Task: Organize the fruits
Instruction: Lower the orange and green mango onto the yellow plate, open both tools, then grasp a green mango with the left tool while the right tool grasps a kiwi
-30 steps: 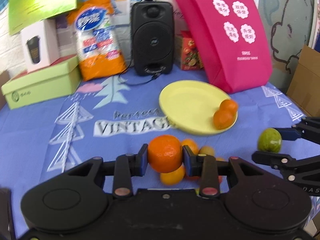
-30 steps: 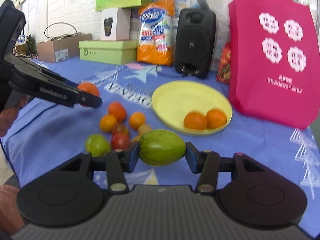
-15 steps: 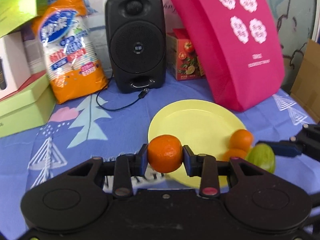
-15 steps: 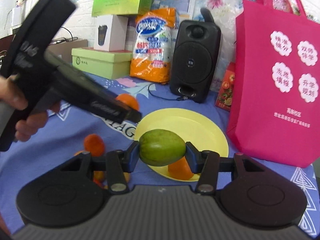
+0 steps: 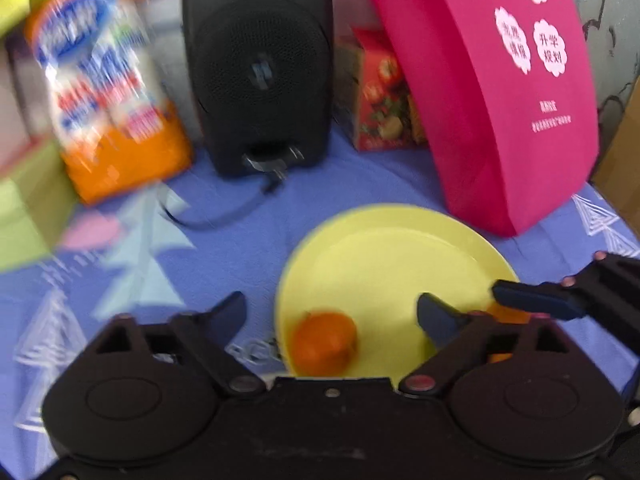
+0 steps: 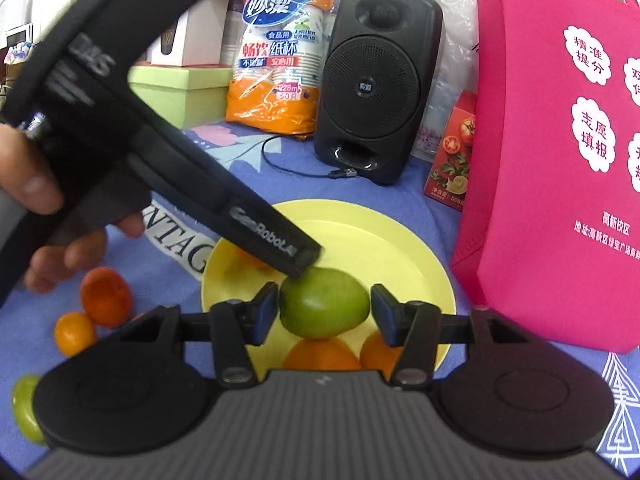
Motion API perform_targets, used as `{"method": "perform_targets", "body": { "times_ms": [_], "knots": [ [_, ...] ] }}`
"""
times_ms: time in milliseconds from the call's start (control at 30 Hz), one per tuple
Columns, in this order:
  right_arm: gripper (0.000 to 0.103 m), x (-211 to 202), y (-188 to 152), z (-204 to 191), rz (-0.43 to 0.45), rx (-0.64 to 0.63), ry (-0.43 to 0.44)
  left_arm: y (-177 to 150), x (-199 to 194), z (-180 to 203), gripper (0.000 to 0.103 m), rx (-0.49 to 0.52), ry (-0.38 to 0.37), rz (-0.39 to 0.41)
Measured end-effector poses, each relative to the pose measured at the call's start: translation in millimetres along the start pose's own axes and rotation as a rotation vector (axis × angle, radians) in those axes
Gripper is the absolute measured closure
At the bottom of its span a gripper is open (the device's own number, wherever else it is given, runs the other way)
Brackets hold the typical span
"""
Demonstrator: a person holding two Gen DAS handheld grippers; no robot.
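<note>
In the left wrist view my left gripper (image 5: pixel 332 309) stands wide open over the near edge of the yellow plate (image 5: pixel 400 248), its jaws still opening. An orange (image 5: pixel 324 342) lies on the plate below them, free of both pads. In the right wrist view the jaws of my right gripper (image 6: pixel 324 308) are opening around a green fruit (image 6: pixel 324 308). A gap shows at the right pad. The fruit sits above two oranges (image 6: pixel 320 356) on the plate (image 6: pixel 400 248). One left finger (image 6: pixel 276 236) reaches in above the green fruit.
A black speaker (image 6: pixel 376 92) with a cable, a pink bag (image 6: pixel 560 152), a red carton (image 6: pixel 452 156) and an orange pack of paper cups (image 6: pixel 276 56) stand behind the plate. Loose oranges (image 6: pixel 106 296) and a green fruit (image 6: pixel 24 408) lie on the blue cloth at left. A hand (image 6: pixel 44 200) holds the left gripper.
Both grippers moved forward over the plate. The left one opened and let the orange drop onto the plate. The right jaws widened around the green fruit.
</note>
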State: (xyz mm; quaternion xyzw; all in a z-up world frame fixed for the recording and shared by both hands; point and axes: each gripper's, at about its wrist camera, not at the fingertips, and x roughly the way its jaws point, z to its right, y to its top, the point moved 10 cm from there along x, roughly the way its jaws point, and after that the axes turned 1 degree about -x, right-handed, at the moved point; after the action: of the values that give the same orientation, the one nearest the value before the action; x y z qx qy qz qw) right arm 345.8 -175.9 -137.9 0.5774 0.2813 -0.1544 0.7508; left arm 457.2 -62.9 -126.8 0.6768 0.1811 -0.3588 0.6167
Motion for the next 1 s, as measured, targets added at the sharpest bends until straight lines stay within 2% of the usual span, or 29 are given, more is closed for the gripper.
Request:
{"method": "perform_targets", "body": {
  "times_ms": [67,400,700,900,1000],
  "knots": [
    [0.046,-7,0,0,0.011,0.001,-0.005,-1,-10,-1,0.009,0.023,0.017,0.014],
    [0.043,-62,-18,-1,0.048,0.042,-0.019,-20,-83,-24,0.009,-0.058,0.025,0.095],
    [0.042,-105,-48,-23,0.047,0.06,0.017,-81,-141,-49,0.009,-0.112,0.103,0.1],
    [0.042,-117,-64,-50,0.034,0.07,0.097,-129,-154,-52,0.01,-0.109,0.136,0.068],
    [0.042,-119,-72,-67,0.018,0.051,0.127,-147,-153,-44,0.016,-0.094,0.123,0.047]
  ]
}}
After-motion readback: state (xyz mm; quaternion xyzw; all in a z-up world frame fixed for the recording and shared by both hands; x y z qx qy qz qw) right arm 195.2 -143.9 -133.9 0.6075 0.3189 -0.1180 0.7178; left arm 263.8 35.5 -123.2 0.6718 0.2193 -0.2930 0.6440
